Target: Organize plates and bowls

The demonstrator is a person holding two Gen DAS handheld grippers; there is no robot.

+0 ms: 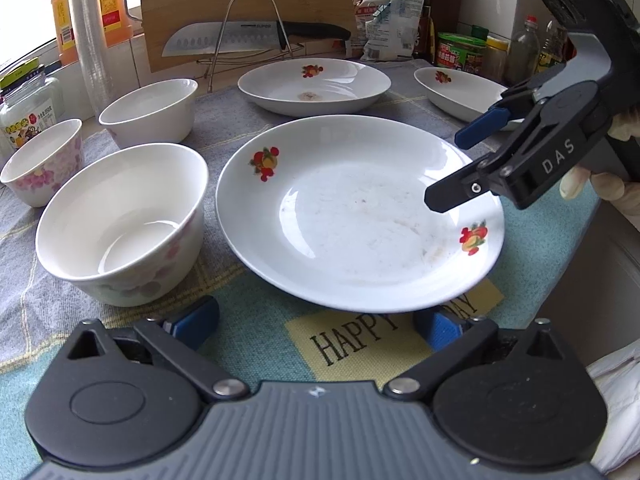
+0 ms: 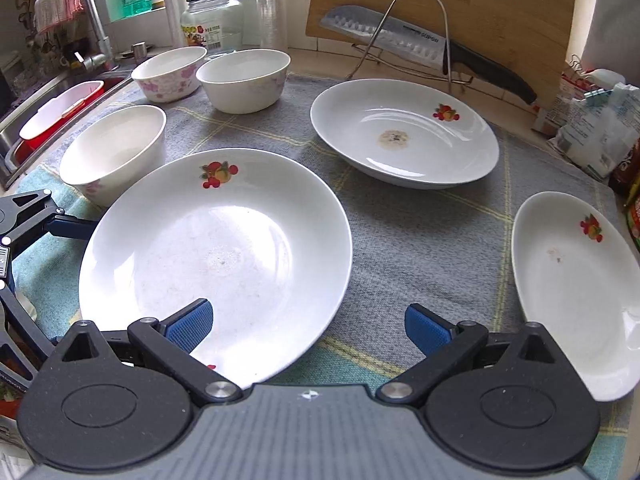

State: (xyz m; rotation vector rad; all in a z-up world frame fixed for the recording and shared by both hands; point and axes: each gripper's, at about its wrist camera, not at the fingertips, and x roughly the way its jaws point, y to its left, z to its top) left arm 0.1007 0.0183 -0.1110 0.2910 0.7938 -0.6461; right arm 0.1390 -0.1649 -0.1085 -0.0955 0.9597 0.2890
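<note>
- On the counter, a checked cloth (image 2: 400,240) covers the worktop and carries every dish; a cutting board (image 2: 500,20) with a knife (image 2: 420,46) on a wire rack stands at the far edge.
- Nearest the front edge lies the big plate (image 2: 216,264), flat and round, so it has no long axis to line up with; its near rim is the part to take.
- A second plate (image 2: 404,136) sits behind it toward the far edge, well apart, and a third plate (image 2: 572,292) lies at the right edge of the cloth.
- Three bowls stand along the left side: the near bowl (image 1: 120,224) just beside the big plate, the middle bowl (image 1: 150,110) and the far bowl (image 1: 42,162) behind it.
- The left gripper (image 1: 316,322) has its jaws spread as wide as they go, holding nothing; the big plate's near rim lies just ahead of and between its blue pads.
- The right gripper (image 2: 308,326) is also spread and empty; its left pad hangs over the big plate's right side, the right pad over bare cloth.
- Judged from this, both grippers are close to the big plate, and the left one faces its rim more squarely.
</note>
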